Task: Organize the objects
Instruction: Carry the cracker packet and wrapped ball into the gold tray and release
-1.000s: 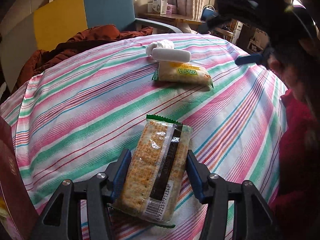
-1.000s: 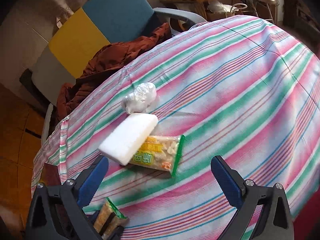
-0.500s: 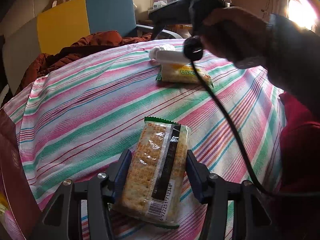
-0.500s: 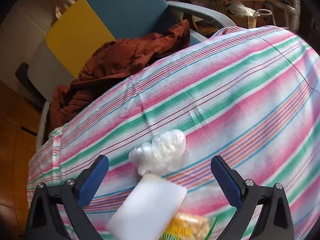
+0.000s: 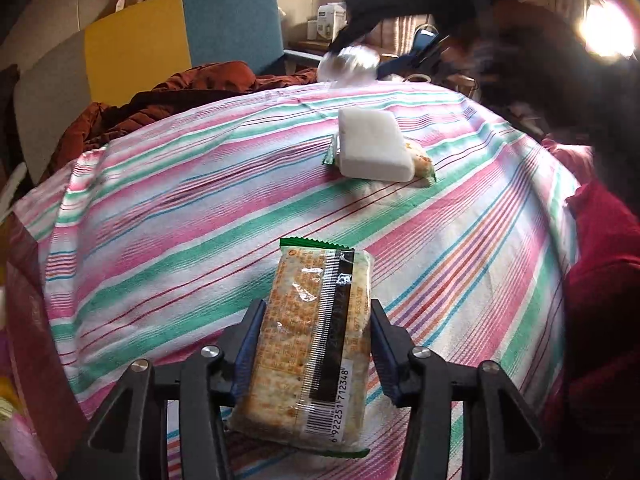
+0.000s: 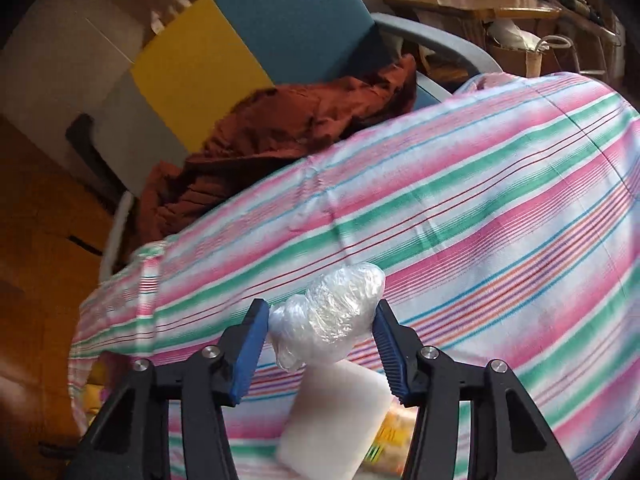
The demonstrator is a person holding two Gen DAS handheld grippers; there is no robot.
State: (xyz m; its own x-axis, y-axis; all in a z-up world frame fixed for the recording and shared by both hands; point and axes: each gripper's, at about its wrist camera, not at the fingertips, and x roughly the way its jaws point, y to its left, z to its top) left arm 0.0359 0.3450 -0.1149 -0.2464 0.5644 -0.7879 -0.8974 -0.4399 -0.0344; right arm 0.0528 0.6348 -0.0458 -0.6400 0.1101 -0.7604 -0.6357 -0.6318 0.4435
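A clear packet of crackers lies on the striped tablecloth. My left gripper is closing, and its blue pads touch both long sides of the packet. My right gripper is closing too, its pads pressed on a crumpled ball of clear plastic. In the left wrist view that plastic ball hangs blurred above the table's far edge, under the right gripper. A white block rests on a yellow snack packet, just below the ball in the right wrist view.
A chair with a yellow and blue back stands behind the table, a rust-brown jacket heaped on it. A dark red box is at the left edge. A person's red sleeve fills the right side.
The right gripper moved over the plastic ball, closed on it and lifted it off the cloth. The white block has slid across the snack packet. The left jaws narrowed on the crackers.
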